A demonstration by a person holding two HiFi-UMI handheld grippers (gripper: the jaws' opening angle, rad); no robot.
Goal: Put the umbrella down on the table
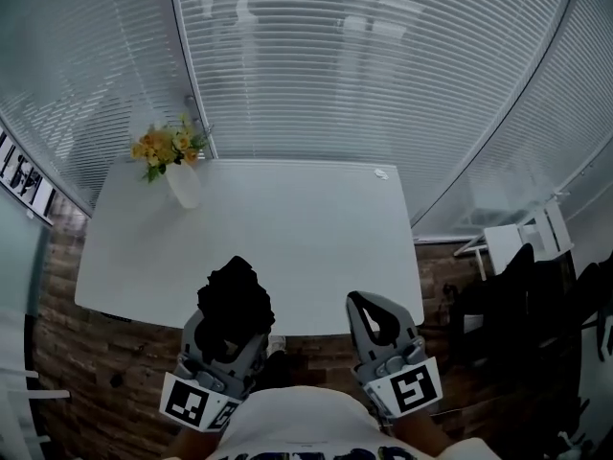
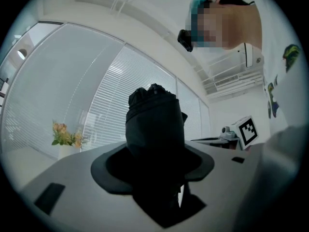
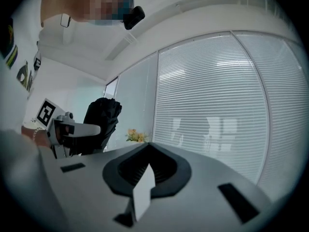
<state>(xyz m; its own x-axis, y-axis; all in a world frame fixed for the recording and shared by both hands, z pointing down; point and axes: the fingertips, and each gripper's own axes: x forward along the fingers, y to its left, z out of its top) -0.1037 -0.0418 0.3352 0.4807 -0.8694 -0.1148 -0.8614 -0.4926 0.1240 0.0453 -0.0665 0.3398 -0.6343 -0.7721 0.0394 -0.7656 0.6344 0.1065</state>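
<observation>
White shirt fills the bottom edge of the head view, with both grippers just in front of it. Window blinds close off the back and sides. Big white table ahead, mostly bare. Black folded umbrella isn't down yet. It's clamped in the left gripper, standing up out of the jaws over the table's near edge. The right gripper has its jaws together with nothing in them. White vase with yellow flowers sits at the far left corner, and a small white scrap near the far right.

Handling guess: light, soft fabric bundle over a stiff core, so it squashes and could slide in the pads. Not fragile. The hold round the thick part looks fine. Lay it flat mid-table, well apart from the vase, then let go.
</observation>
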